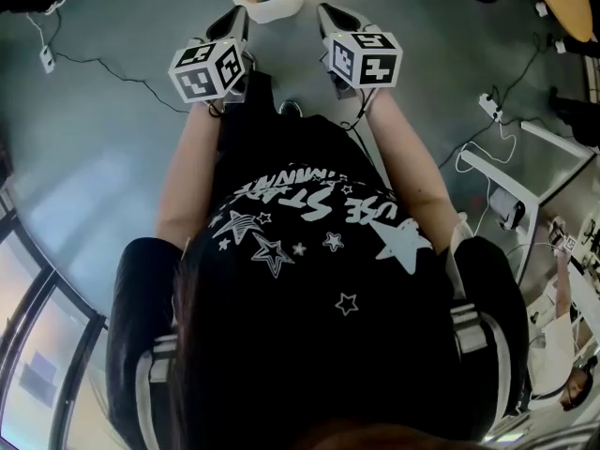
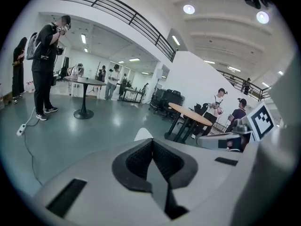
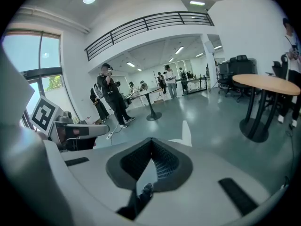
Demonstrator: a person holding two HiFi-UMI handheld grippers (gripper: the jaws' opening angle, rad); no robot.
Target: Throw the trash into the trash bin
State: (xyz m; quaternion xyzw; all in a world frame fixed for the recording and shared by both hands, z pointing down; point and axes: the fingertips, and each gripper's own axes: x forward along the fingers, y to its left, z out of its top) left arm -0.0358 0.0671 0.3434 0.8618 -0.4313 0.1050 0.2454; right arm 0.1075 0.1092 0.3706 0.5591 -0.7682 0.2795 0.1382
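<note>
A white trash bin (image 1: pixel 281 9) stands on the grey floor at the top of the head view, with something blue-green inside it. My left gripper (image 1: pixel 240 12) points at its left side and my right gripper (image 1: pixel 325 11) at its right side, both close to the rim. In the left gripper view the left gripper (image 2: pixel 151 141) has its jaws together with nothing visibly between them. The right gripper (image 3: pixel 151 140) looks the same in its own view. A white sliver (image 2: pixel 143 134) shows just past the tips; I cannot tell what it is. No loose trash is in sight.
Cables and a power strip (image 1: pixel 490 106) lie on the floor to the right, beside a white frame (image 1: pixel 506 181). A round wooden table (image 2: pixel 190 117) and standing people (image 2: pixel 44 55) are in the hall ahead. Glass panels run along the lower left.
</note>
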